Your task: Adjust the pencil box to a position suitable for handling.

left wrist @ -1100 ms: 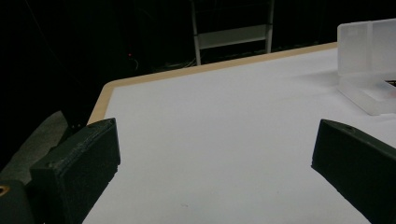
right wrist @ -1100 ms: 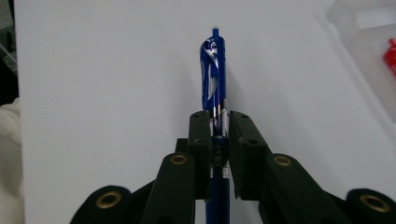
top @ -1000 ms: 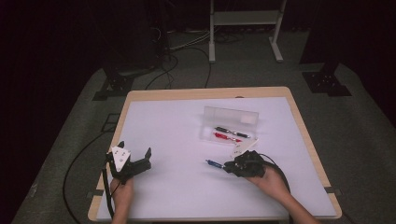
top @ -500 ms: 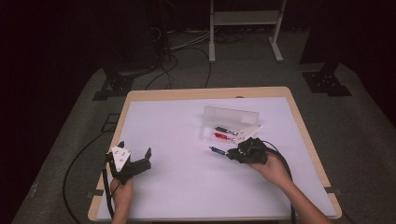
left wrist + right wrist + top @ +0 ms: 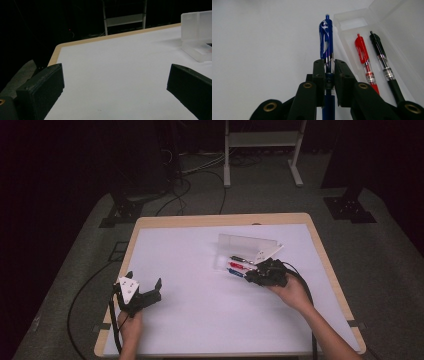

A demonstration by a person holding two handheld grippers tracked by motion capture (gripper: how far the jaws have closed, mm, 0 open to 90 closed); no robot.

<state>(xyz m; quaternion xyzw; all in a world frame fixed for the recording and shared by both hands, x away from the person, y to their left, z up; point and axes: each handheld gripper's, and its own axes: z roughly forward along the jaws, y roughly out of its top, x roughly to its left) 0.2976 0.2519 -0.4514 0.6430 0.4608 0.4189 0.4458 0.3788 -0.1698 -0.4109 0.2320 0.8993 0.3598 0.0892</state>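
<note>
At the left, the left gripper (image 5: 145,296) rests on the white surface (image 5: 200,270) with fingers spread wide, empty. To the right, the right gripper (image 5: 327,68) has its fingers clenched on a blue click pen (image 5: 326,40), just beside the clear plastic pencil case (image 5: 387,30) holding a red pen (image 5: 363,53) and a black pen (image 5: 382,58).

- The high view is dim all round: the floor and the room from 9 through 12 to 3 o'clock sink into near-black, while the white table (image 5: 200,265) is evenly lit from above.
- Shadows on it are soft and short; no glare.
- That view is grainy and slightly soft.
- In the left gripper view the background at 12 o'clock is black, and the near jaws at 8 and 4 o'clock are blurred.
- The right gripper view is bright, the blue pen (image 5: 326,42) is sharp, and the corners darken slightly.
</note>
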